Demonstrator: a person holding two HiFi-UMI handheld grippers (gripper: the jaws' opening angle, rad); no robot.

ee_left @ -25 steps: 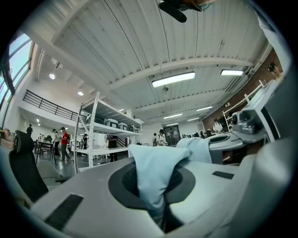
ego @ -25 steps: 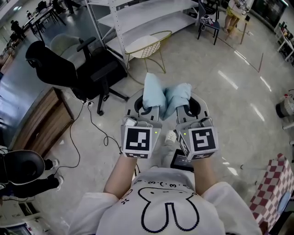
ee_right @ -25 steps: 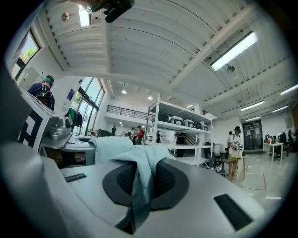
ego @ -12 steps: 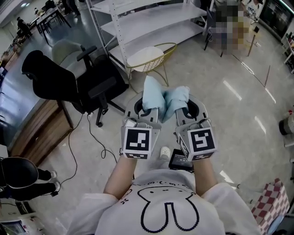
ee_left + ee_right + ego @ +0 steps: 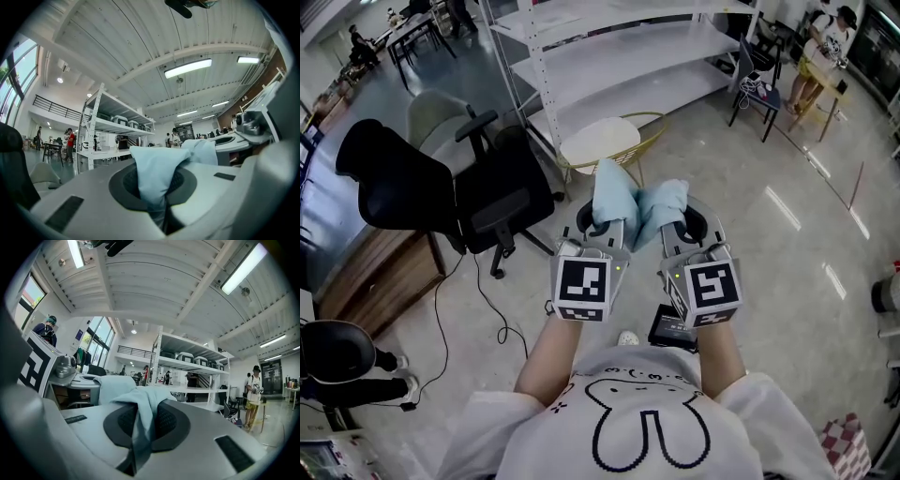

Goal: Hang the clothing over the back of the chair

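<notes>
A light blue piece of clothing [image 5: 617,192] is bunched between my two grippers, which I hold side by side and level at chest height. My left gripper [image 5: 602,225] is shut on its left fold [image 5: 157,171], and my right gripper [image 5: 680,228] is shut on its right fold [image 5: 143,406]; the cloth sticks up out of both pairs of jaws. Ahead on the floor stands a round white chair with a gold wire frame [image 5: 602,141]. To its left is a black office chair [image 5: 441,192] with a tall back.
A white shelving rack [image 5: 609,47] rises behind the chairs. A wooden desk [image 5: 366,272] is at the left, with a cable [image 5: 441,309] trailing over the floor. A small black device [image 5: 670,328] lies near my feet. A person [image 5: 820,56] and a blue chair [image 5: 755,75] are far right.
Both grippers have travelled forward together with the clothing still held. The white chair, black office chair and rack now sit lower and closer in the head view.
</notes>
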